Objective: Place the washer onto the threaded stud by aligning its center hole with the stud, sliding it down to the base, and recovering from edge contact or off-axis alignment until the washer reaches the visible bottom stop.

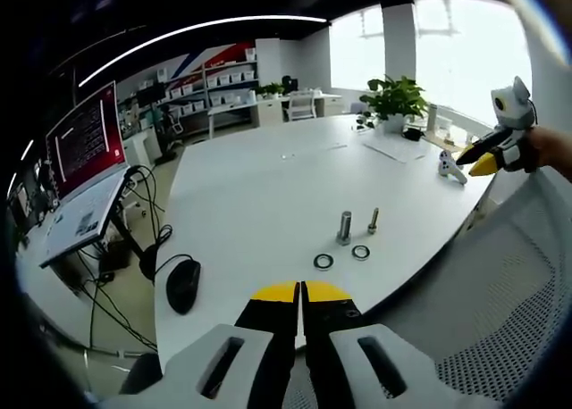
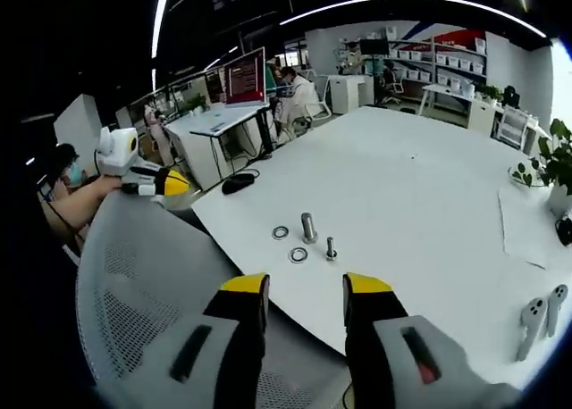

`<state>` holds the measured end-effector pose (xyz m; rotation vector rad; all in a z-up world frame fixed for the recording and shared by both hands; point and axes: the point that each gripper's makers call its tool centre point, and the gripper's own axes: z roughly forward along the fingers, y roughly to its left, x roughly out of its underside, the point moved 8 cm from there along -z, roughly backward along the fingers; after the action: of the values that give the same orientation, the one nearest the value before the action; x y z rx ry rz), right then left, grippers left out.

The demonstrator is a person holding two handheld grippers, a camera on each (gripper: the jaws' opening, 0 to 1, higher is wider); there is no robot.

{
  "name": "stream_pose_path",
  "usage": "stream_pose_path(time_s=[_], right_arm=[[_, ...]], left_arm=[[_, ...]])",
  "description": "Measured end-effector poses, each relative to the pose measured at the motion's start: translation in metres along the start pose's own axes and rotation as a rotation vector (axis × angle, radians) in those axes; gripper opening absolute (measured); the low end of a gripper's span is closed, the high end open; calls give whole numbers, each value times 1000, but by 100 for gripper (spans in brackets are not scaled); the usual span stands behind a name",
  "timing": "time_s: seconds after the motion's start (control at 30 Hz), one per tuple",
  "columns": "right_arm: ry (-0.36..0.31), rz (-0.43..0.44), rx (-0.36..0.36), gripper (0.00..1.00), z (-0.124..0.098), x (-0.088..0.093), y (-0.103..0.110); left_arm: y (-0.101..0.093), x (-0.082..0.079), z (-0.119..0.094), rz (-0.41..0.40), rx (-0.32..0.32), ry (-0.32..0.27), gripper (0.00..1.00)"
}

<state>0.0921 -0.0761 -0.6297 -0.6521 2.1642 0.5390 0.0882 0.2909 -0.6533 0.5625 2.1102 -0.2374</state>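
On the white table [image 1: 259, 195] stand two upright threaded studs, a thicker one [image 1: 344, 227] and a thinner one [image 1: 373, 220]. Two metal washers [image 1: 323, 262] [image 1: 361, 252] lie flat just in front of them. My left gripper [image 1: 301, 291] is shut and holds nothing, hovering short of the table edge. The right gripper [image 1: 487, 161] appears far right, held by a hand. In the right gripper view, the thick stud [image 2: 308, 227], thin stud [image 2: 331, 247] and both washers [image 2: 281, 232] [image 2: 298, 254] sit beyond my open, empty right gripper [image 2: 305, 286]. The left gripper [image 2: 156, 181] shows at left.
A mesh chair back [image 2: 152, 293] [image 1: 509, 284] lies between the grippers and the table edge. A black mouse [image 1: 183, 284] [image 2: 237, 183] rests near a corner. White controllers [image 2: 541, 318] [image 1: 450, 166], a sheet of paper [image 2: 527, 217] and a potted plant [image 1: 393, 96] sit farther off.
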Motion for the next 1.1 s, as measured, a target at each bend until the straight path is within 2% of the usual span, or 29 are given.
stream_pose_path(time_s=[0.2,0.3,0.47,0.63,0.83,1.1], right_arm=[[-20,29,-4,33,-7,8,11],[-28,41,-9,34,-8,11,17],[-52,87,-29,34,-6,13,29],[-4,44,14,34,-3,24,31],[-21,47,100,33,-5,32,29],[-44,104,104,33,-5,34,29]], left_arm=[[0,1,0,1,-4,3,0],[1,-1,-2,-7,-14,-17,0],[0,1,-1,-3,-6,-3,0],[0,2,-1,4,-4,2,0],[1,2,-2,-8,-8,-4,0],[1,3,-3,-1,-16,3,0]])
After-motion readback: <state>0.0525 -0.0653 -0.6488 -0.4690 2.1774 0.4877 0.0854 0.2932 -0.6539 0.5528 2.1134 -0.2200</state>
